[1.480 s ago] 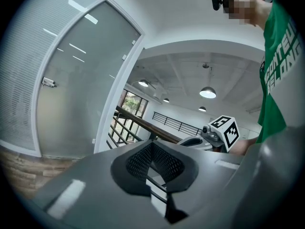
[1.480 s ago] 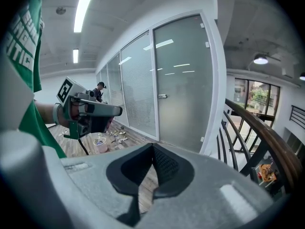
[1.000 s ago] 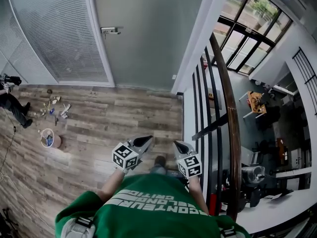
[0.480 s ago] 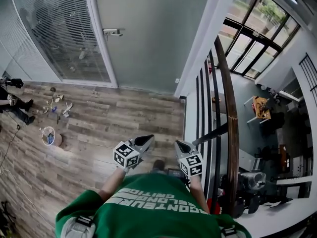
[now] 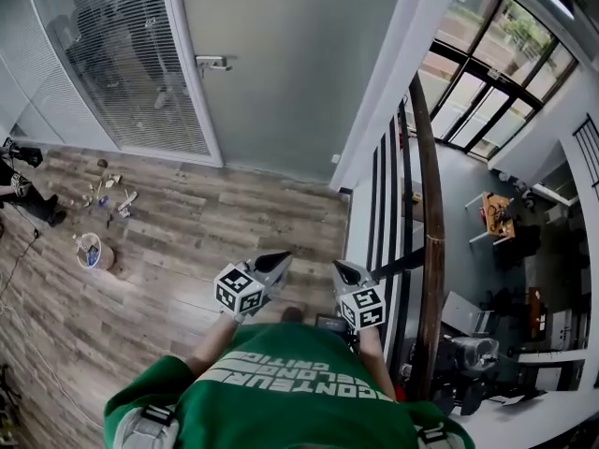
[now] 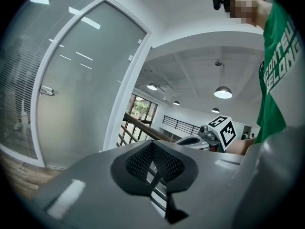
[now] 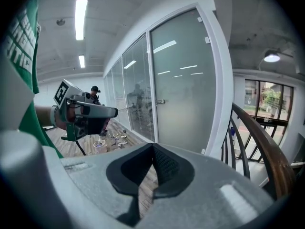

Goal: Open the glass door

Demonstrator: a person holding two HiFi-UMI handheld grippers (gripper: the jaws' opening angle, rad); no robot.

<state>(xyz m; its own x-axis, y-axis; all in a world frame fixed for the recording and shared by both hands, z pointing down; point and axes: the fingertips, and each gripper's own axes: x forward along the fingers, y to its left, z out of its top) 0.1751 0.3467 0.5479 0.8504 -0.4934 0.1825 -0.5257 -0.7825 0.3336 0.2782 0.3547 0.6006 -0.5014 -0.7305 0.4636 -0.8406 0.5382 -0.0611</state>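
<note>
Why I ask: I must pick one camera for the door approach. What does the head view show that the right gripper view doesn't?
Only the head view: the right gripper seen from outside with its marker cube, and the furnished lower level past the wooden handrail. Only the right gripper view: that gripper's jaws shut together on nothing, and the ceiling lights. Both: the glass door, its handle, the left gripper and the handrail.

One left gripper [image 5: 279,261], one right gripper [image 5: 339,267], one glass door [image 5: 281,64], one handrail [image 5: 430,204].
</note>
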